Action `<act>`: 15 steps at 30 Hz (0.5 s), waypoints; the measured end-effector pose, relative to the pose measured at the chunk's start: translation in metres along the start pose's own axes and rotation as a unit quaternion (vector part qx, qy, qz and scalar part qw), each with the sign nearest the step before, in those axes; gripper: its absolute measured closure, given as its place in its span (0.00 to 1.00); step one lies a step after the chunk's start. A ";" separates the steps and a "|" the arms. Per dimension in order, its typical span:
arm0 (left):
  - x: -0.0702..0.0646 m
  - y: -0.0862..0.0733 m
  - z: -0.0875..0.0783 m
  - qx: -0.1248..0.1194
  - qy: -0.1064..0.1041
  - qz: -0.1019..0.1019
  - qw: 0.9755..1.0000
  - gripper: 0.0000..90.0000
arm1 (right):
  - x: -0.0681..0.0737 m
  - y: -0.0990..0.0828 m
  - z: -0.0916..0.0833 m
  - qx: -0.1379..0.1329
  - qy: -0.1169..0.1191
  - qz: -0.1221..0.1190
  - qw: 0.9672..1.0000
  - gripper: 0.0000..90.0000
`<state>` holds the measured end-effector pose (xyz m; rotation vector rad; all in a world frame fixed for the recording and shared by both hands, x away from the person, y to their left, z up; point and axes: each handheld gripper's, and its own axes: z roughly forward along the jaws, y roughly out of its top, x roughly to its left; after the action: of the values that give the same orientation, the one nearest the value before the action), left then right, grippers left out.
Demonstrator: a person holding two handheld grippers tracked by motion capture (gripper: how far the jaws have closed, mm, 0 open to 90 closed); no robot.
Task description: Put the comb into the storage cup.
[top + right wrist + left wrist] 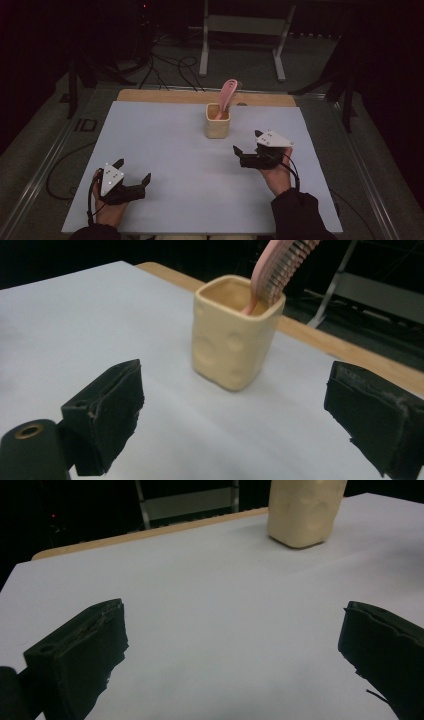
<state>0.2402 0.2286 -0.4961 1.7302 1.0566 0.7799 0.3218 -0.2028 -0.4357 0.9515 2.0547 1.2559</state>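
- I noted the cream cup [217, 122] standing upright on the white worktop [165, 145], toward its far edge and about midway across.
- A pink comb [228, 94] stood in the cup, leaning against the rim and rising well above it; in the right gripper view its teeth [287, 260] faced outward.
- I held the right gripper [246, 142] low over the worktop, near the cup's right side but apart from it; its jaws stood wide apart with nothing between them.
- In the right gripper view the cup [232, 335] sat framed between the two jaws, farther off, and showed round dimples on its sides.
- I held the left gripper [132, 171] over the near left part of the worktop, well apart from the cup; its jaws were likewise spread and empty.
- In the left gripper view the cup [302, 512] appeared far off at upper right, with bare worktop [215, 630] between the jaws.
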 end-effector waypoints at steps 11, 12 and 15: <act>0.000 0.002 -0.002 -0.001 -0.006 0.006 1.000 0.00 | -0.005 -0.025 -0.024 -0.005 -0.013 0.014 1.000 0.10; 0.000 0.003 -0.002 0.000 -0.006 0.006 1.000 0.00 | -0.006 -0.028 -0.026 -0.004 -0.015 0.016 1.000 0.10; 0.000 0.003 -0.002 0.001 -0.008 0.008 1.000 0.00 | -0.007 -0.032 -0.032 -0.011 -0.018 0.021 1.000 0.10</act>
<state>0.2392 0.2291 -0.4923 1.7447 1.0341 0.7732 0.2932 -0.2350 -0.4514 1.0042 1.9998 1.2707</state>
